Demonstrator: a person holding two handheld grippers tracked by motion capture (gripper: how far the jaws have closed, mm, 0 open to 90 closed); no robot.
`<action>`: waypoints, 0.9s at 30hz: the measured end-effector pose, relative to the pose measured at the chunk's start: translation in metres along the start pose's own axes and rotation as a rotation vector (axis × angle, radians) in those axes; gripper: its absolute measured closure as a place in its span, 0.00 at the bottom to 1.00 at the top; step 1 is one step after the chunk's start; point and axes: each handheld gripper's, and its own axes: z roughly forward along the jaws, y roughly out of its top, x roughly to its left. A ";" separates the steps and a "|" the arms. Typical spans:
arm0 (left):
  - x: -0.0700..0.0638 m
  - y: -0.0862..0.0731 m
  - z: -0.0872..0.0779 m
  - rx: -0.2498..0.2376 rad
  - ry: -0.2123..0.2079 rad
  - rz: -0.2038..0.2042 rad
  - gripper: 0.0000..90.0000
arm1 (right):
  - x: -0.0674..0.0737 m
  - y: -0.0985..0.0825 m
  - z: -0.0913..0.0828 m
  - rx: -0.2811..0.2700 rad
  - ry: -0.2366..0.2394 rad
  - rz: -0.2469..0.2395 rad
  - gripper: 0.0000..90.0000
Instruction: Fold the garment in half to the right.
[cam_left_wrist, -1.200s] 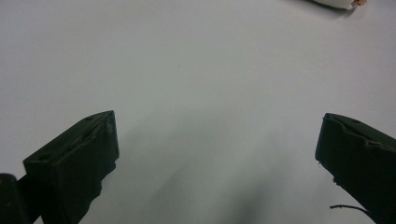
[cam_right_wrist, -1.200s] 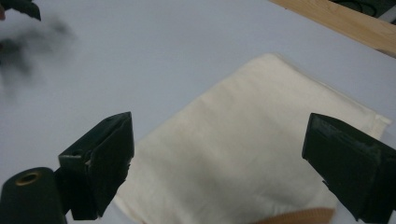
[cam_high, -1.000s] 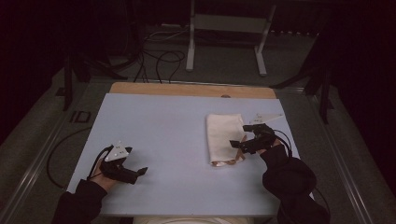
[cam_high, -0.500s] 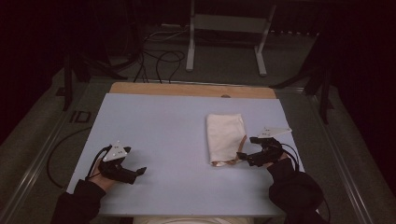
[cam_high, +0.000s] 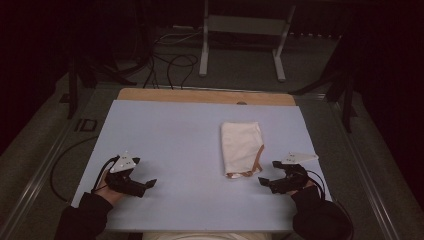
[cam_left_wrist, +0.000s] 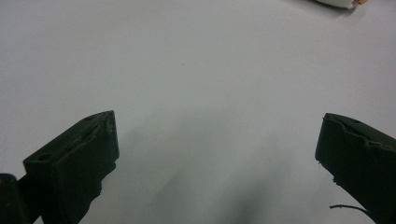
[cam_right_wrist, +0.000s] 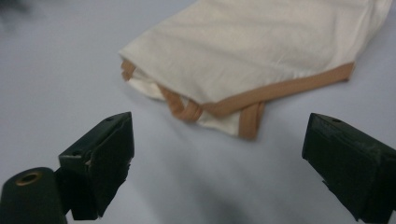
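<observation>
your right gripper rests with jaws wide and empty, the folded cloth just ahead of its tips, apart. your left gripper, also wide, sits well away. folding looks complete; any next grasp needs a short advance onto the tan-trimmed edge.

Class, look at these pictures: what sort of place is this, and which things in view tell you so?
Probably a lab or recording workspace, not a home. A pale blue table holds only a folded cream cloth, loose cables trail over the dark floor beyond it, and a metal stand rises there. The person's hand-held right gripper fits that too.
</observation>
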 end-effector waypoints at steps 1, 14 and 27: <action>0.000 0.000 0.000 0.000 0.000 0.000 0.00 | 0.001 -0.003 0.000 0.000 -0.004 0.003 0.10; -0.001 -0.001 0.001 0.004 -0.002 0.001 0.00 | 0.004 -0.027 0.000 -0.006 -0.009 0.005 0.10; -0.002 -0.003 -0.001 0.000 0.013 0.003 0.00 | 0.003 -0.025 0.005 -0.006 -0.027 0.002 0.10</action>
